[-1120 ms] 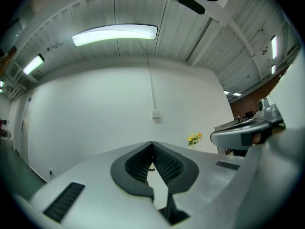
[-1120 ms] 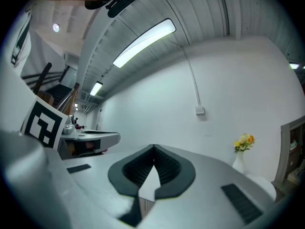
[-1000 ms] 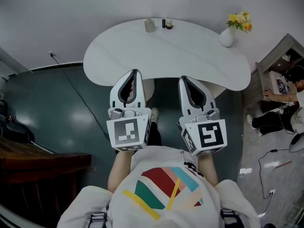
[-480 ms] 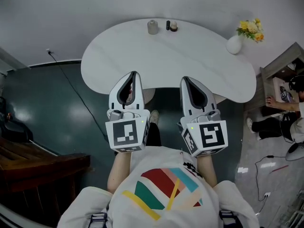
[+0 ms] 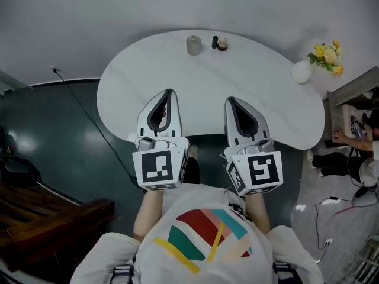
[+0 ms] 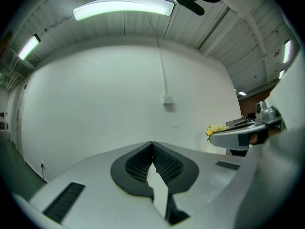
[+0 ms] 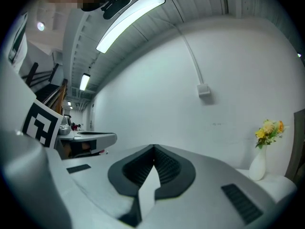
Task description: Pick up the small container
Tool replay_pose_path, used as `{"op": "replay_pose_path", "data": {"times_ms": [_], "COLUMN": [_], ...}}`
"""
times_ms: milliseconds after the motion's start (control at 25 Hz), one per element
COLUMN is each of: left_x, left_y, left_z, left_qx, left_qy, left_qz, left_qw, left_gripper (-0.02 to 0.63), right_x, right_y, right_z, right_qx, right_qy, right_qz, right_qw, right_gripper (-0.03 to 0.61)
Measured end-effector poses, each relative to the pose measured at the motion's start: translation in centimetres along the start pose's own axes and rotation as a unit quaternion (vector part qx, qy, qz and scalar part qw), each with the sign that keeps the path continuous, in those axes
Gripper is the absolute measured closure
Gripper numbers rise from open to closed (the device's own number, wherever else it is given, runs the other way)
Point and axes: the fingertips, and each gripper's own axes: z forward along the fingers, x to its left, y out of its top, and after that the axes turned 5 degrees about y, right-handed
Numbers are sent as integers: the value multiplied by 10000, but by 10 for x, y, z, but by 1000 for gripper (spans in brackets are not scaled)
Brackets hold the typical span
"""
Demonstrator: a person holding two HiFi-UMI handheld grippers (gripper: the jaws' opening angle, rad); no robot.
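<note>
**Both tongs closed and empty; the container stands across the table, ahead of them.**

The left tongs point(image 5: 168, 92) and right tongs point(image 5: 230, 100) point level over the near part of the white table point(image 5: 266, 93), each with its jaws pressed together on nothing. Well beyond their tips, at the far edge, an upright grey container point(image 5: 193, 45) stands ahead and between the two, slightly nearer the left. Just beside it, a dark bottle point(image 5: 214, 42) and a small round jar point(image 5: 222, 43) lie more towards the right tongs. Which of the three the task means, I cannot tell. Either pair would need to open before reaching.
</note>
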Motion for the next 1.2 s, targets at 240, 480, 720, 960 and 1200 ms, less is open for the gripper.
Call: {"op": "replay_pose_path", "data": {"times_ms": [240,480,720,960,1200], "left_x": [35,64,83,69,53], "left_y": [2,-7,-17,-10,20], "left_z": [77,146,169,178,178], "left_qx": [117,215,388,272,-163], "left_qy": [-79,-149,40,149,344], "left_qz": [-125,-405,-574,-358,-159], "left_qw": [9998,9988,9976,9989,9991], "left_gripper": [597,597,597,597,597], "right_x": [-26,-51,-66,-85,-90], "right_y": [10,10,-1,4,16], "right_z": [77,135,157,167,168], "right_qx": [140,337,566,414,271], "right_qy": [-176,-288,-336,-227,-53], "right_qz": [62,69,137,130,-7], "right_qw": [9997,9990,9977,9988,9996], "right_gripper": [567,566,566,566,566]}}
